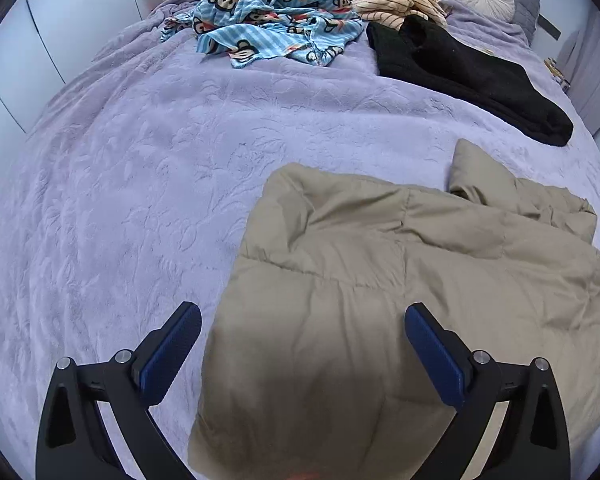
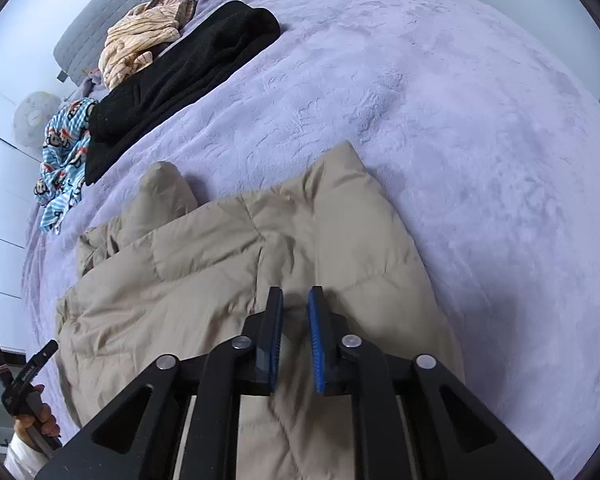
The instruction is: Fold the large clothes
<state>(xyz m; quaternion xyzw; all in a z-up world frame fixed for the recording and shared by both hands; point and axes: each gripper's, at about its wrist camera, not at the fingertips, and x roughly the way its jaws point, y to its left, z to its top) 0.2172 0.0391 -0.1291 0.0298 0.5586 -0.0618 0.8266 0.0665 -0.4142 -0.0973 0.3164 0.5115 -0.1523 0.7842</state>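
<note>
Now I'd pinch a deep ridge of the coat (image 2: pixel 228 264) under my right gripper (image 2: pixel 296 300) — nearly clenched, holding nothing — left gripper (image 1: pixel 302 316) spread wide above it.

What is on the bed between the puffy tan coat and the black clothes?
Nothing but bare purple blanket. In the left wrist view, that strip of blanket separates the tan coat from the black garment, which do not touch.

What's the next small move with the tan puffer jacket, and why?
Probably close the left gripper on the tan jacket edge. Its jaws are wide open over the fabric, while the right gripper sits narrowed over the other side, so both need a hold before folding.
</note>
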